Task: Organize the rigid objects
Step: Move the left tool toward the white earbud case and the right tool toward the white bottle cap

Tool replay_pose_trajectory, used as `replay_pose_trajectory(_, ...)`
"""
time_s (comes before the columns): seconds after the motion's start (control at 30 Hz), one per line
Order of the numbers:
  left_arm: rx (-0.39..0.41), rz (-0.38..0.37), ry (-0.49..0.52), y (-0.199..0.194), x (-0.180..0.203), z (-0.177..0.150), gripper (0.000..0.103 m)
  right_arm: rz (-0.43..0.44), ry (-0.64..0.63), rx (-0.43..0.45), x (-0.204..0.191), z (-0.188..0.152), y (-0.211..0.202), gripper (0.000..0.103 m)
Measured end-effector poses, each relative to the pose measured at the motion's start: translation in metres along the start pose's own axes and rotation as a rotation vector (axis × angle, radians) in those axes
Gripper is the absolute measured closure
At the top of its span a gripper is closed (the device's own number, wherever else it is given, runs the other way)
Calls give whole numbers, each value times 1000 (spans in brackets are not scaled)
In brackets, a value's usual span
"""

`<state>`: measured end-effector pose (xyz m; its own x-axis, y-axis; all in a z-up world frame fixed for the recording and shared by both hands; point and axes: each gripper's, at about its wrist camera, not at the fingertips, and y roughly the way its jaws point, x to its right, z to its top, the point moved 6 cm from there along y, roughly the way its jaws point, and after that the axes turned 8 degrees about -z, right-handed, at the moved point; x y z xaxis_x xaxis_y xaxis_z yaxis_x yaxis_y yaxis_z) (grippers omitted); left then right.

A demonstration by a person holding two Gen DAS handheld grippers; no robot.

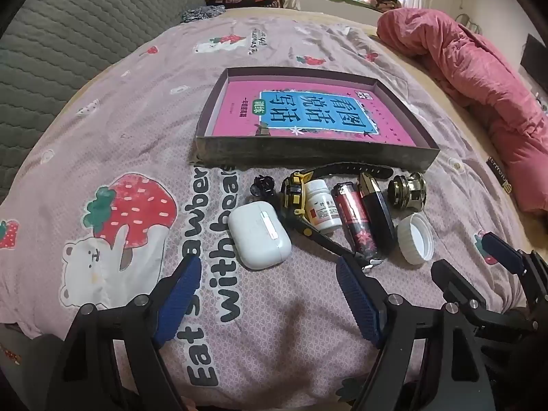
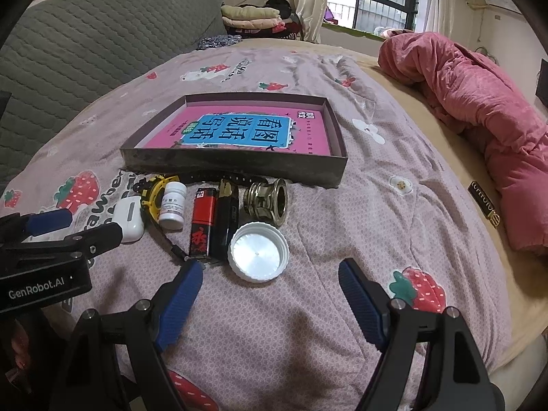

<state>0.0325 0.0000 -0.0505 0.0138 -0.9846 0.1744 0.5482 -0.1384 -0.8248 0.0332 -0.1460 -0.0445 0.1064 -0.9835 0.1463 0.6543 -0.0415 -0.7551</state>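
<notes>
A shallow dark box [image 1: 308, 156] [image 2: 236, 169] with a pink-and-blue book inside lies on the bed. In front of it sits a row of small items: a white earbud case [image 1: 258, 236] [image 2: 128, 219], a yellow-black watch [image 1: 294, 193] [image 2: 152, 197], a white pill bottle [image 1: 322, 205] [image 2: 173, 205], a red lighter [image 1: 354, 222] [image 2: 202, 226], a black lipstick [image 1: 375, 205] [image 2: 227, 215], a brass fitting [image 1: 407, 191] [image 2: 267, 200] and a white lid [image 1: 416, 238] [image 2: 258, 251]. My left gripper [image 1: 269, 267] stands open just short of the earbud case. My right gripper [image 2: 270, 272] stands open just short of the lid. Neither holds anything.
The bed has a pink strawberry-print sheet [image 1: 120, 157] [image 2: 376, 205]. A pink duvet [image 1: 479, 78] [image 2: 486, 102] is bunched along the right. A grey quilted headboard [image 1: 68, 34] [image 2: 85, 27] stands at the left, folded clothes at the back.
</notes>
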Motion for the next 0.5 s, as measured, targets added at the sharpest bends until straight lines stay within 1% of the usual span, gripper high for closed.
replay_pose_trajectory(0.5, -9, 16, -9, 3, -2, -3, 21, -7, 9, 0, 3, 0, 1, 22)
